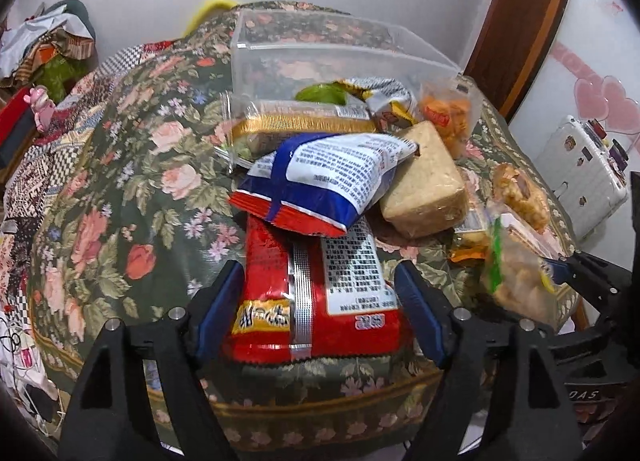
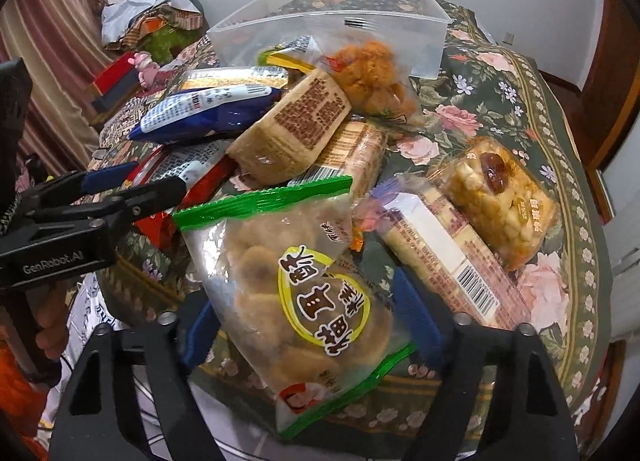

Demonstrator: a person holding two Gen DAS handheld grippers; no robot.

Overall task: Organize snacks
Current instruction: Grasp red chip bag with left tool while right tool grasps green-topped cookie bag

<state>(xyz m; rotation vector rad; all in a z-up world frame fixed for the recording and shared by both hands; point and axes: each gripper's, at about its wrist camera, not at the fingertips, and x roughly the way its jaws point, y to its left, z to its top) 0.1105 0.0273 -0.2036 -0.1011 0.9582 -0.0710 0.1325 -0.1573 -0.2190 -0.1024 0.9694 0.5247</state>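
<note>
Snacks piled on a round table w/ a floral cloth (image 1: 120,165); clear plastic bin (image 1: 344,57) sits at 12 o'clock of the pile, open top, a few packets showing through its near wall.

Left gripper (image 1: 320,297) straddles a red packet (image 1: 316,301) at 6 o'clock in the left wrist view. Blue pads on both sides of it, left pad at its edge, right pad just beside; can't tell if they press, so jaws read as parted around it, not clamped. Blue-and-white bag (image 1: 324,177) lies across the red packet's far end. Tan wrapped block (image 1: 428,185) at 3 o'clock of that bag, touching it.

Right gripper (image 2: 312,325) straddles a clear green-edged cookie bag (image 2: 296,297), at 6 o'clock in the right wrist view. Bag is wide and covers most of both pads; contact not visible, jaws stand apart w/ the bag between. Barcode box (image 2: 452,257) just beside it at 3 o'clock; nut-and-date cake pack (image 2: 500,197) further toward 2 o'clock.
</note>
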